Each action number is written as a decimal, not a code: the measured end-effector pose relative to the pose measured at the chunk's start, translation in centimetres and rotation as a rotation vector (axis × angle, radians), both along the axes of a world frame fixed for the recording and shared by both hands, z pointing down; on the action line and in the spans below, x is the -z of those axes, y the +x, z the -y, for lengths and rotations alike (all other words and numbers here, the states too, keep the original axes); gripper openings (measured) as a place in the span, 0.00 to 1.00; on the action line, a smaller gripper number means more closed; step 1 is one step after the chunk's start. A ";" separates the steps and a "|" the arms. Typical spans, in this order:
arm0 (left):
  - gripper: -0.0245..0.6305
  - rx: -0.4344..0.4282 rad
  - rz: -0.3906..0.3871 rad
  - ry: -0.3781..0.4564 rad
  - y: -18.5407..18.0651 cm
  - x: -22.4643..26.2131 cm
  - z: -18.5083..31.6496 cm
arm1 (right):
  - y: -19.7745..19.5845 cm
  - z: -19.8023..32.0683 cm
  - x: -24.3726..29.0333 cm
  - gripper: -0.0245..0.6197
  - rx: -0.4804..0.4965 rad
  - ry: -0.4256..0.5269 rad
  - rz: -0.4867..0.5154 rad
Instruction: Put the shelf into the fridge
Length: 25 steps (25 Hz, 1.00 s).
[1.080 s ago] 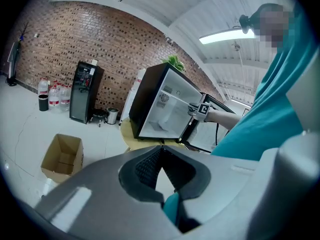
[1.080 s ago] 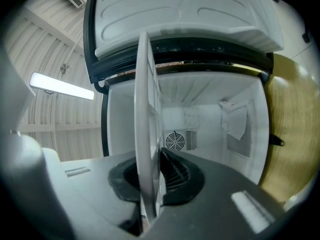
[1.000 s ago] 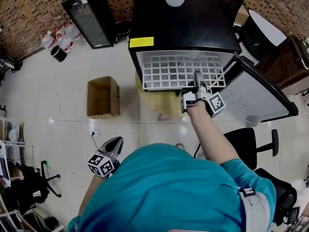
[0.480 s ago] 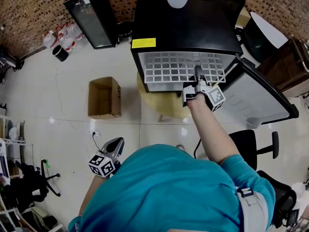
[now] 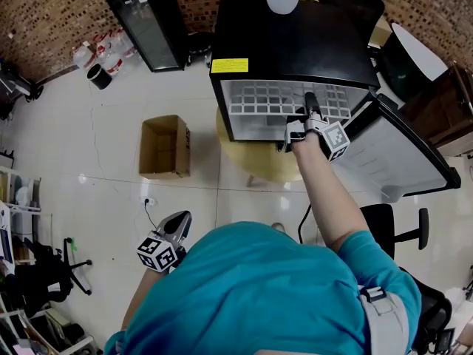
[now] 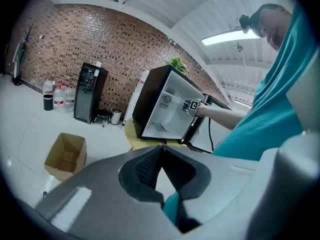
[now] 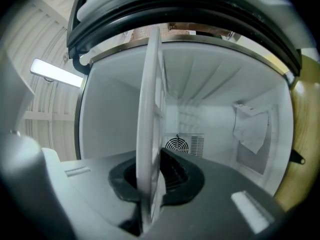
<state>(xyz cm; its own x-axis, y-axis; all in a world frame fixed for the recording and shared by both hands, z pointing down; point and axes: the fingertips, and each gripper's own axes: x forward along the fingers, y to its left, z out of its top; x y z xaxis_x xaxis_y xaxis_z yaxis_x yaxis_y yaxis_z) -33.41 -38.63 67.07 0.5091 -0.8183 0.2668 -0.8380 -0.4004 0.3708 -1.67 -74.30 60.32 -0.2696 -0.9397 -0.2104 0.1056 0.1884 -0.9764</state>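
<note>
**Desk:** What does the left gripper (image 5: 176, 222) hold, low at the person's side?

**Photographer:** Nothing; in the left gripper view its fingers (image 6: 145, 167) are closed tip to tip with no object between them; only pale floor (image 5: 96, 183) and the teal shirt (image 5: 259, 294) show past them; an open cardboard box (image 5: 164, 146) sits on the floor, well apart from it.

**Desk:** And the shelf?

**Photographer:** The white grid shelf (image 5: 270, 98) lies level inside the open black fridge (image 5: 288, 35), its front edge near the opening; the fridge stands on a round wooden surface (image 5: 255, 165); the right gripper (image 5: 309, 100) meets the shelf's front edge, right of middle; in the right gripper view its fingers (image 7: 174, 176) are clamped on that edge, the grid running edge-on between them toward the white back wall and its round vent (image 7: 176, 144); the door (image 5: 399, 154) stands wide open at far right.
</note>
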 end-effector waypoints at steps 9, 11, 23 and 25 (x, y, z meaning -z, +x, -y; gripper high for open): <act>0.04 0.033 0.004 0.005 -0.8 0.1 -0.9 | -0.5 2.5 0.2 0.07 -0.007 -0.005 0.017; 0.04 0.044 0.002 0.005 -1.0 0.0 -1.2 | -0.5 2.9 0.1 0.07 -0.009 -0.004 0.018; 0.04 0.080 0.002 -0.001 -1.9 -0.6 -2.4 | -0.9 6.1 -0.1 0.07 -0.028 -0.022 0.003; 0.04 0.084 0.004 0.003 -1.5 -0.8 -2.8 | -0.3 5.9 -0.4 0.07 -0.047 -0.025 -0.015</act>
<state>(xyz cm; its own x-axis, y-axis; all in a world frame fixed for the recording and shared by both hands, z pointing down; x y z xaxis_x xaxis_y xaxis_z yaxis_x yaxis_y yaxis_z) -34.95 -35.84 67.85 0.4377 -0.8588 0.2663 -0.8702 -0.3300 0.3659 -2.00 -80.21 60.69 -0.2282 -0.9563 -0.1825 0.0824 0.1678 -0.9824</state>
